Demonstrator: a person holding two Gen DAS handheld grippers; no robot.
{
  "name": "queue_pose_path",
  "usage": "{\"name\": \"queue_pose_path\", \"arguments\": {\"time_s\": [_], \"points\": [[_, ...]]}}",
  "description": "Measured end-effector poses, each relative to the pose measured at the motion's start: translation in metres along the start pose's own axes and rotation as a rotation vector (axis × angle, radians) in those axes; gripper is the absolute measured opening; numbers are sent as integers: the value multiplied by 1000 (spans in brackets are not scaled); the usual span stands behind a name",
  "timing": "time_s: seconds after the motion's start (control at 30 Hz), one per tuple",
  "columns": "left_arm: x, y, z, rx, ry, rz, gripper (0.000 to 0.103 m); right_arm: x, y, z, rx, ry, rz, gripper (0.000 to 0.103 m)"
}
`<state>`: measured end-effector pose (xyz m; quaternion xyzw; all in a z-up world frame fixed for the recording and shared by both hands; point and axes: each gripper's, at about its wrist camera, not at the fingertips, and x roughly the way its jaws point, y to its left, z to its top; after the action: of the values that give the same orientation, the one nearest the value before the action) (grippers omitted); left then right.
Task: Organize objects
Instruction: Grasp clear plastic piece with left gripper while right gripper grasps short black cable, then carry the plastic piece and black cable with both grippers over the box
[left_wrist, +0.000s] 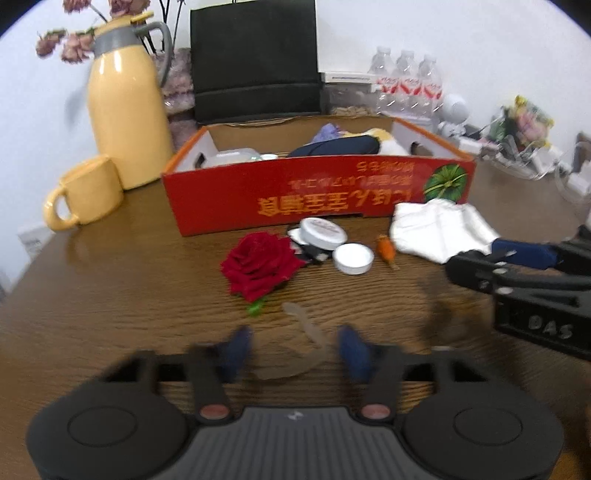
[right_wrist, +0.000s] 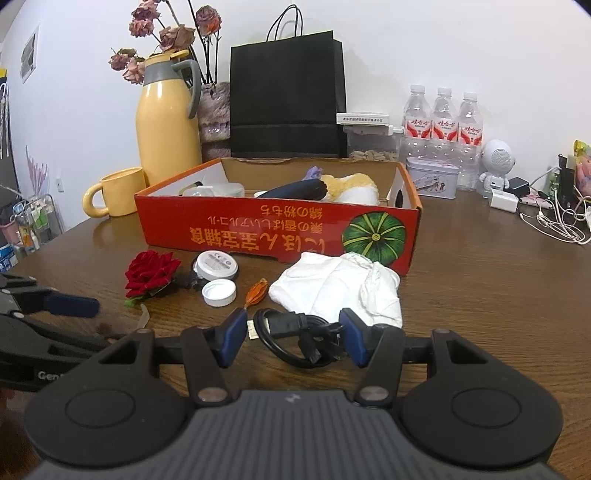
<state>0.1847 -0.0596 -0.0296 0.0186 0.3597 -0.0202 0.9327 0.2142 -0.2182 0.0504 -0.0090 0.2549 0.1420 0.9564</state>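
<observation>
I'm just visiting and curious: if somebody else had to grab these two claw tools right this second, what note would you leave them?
Left claw: open, straddling a clear plastic piece on the table, not gripping it.
Right claw: closed on the coiled black cable, which seems to rest on the table.
Done: several things already lie in the red box.
Left: the cable, the rose, round tin, white lid, small orange thing and white cloth, all in front of the box.
</observation>
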Motion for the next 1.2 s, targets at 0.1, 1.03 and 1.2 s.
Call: {"name": "queue_pose_path", "arguments": {"time_s": [0.1,1.03,1.2], "points": [[-3,0,-1,-17,7,-20,2,-1,0,0,-1,-7,-2,56],[-34,21,76,-8,-203,-18,1,-10,17,57,-64,-150,-7,55],[-16,28,102,-14,-230,-17,1,8,17,80,-71,-169,-16,55]]}}
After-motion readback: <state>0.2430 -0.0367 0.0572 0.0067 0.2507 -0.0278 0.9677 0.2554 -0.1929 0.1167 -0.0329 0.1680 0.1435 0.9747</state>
